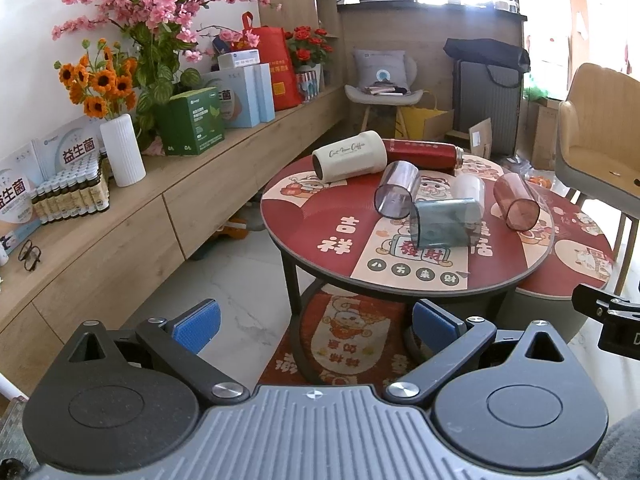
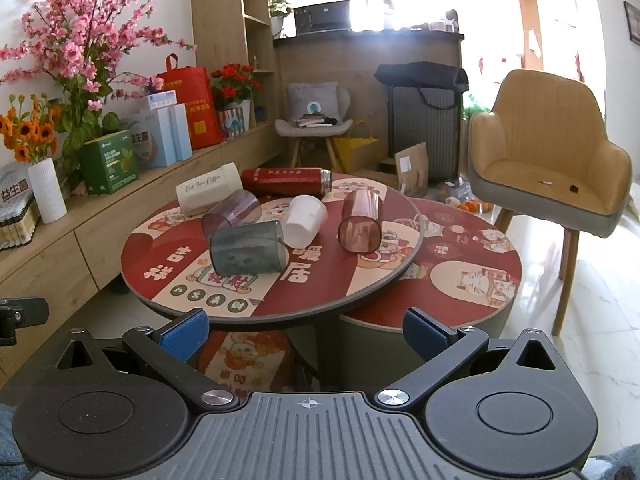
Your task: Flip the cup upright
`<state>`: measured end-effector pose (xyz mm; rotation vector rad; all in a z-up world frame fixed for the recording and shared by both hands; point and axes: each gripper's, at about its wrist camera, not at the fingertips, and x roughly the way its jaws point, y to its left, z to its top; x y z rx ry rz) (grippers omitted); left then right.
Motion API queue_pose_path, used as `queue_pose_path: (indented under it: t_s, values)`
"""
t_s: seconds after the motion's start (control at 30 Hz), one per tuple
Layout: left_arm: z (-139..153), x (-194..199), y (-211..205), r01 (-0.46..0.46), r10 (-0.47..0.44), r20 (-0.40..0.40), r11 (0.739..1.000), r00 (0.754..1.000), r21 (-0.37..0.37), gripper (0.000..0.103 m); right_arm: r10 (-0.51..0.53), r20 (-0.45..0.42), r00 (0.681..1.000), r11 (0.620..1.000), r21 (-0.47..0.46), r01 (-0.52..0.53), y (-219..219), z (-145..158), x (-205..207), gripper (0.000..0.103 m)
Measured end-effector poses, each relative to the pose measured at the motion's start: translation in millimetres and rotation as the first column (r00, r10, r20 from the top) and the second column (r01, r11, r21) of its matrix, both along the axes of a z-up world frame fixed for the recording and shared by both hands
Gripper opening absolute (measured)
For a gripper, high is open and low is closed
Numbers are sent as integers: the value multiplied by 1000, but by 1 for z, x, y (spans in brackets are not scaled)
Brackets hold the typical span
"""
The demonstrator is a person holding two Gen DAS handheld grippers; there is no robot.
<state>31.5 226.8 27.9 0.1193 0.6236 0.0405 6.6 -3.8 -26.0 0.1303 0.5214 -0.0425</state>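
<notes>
Several cups lie on their sides on a round red table (image 1: 320,220) (image 2: 168,264): a cream mug (image 1: 349,161) (image 2: 208,193), a red flask (image 1: 424,155) (image 2: 286,182), a grey clear cup (image 1: 397,194) (image 2: 232,214), a teal cup (image 1: 444,222) (image 2: 248,249), a white cup (image 1: 470,192) (image 2: 305,220) and a red clear cup (image 1: 515,207) (image 2: 361,221). My left gripper (image 1: 316,326) is open and empty, held short of the table. My right gripper (image 2: 304,330) is open and empty at the table's near edge.
A lower round table (image 2: 472,264) sits under the right side. A yellow armchair (image 2: 552,168) stands at the right. A wooden sideboard (image 1: 120,216) with boxes, a white vase (image 1: 122,156) and flowers runs along the left wall. White tiled floor lies below.
</notes>
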Motion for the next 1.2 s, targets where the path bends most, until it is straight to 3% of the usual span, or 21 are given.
queue_pose_path:
  t_s: [0.6,0.93,1.07,1.2]
  values:
    - [-11,29,0,14,-14,-57,1000,998,-14,103,1,-19,1000,1000,4,-1,-7,-2,25,103]
    - [-16,108,-35,113,-110,-98,993,989,24,103,-21,9,1000,1000,13,21,-47,-11,94,103]
    - [-23,148,-60,153,-152,-131,988,980,2,103,-34,28,999,999,3,34,-66,-18,125,103]
    - [-37,179,-88,172,-173,-163,985,971,-22,103,-60,7,998,996,67,59,-82,-29,139,103]
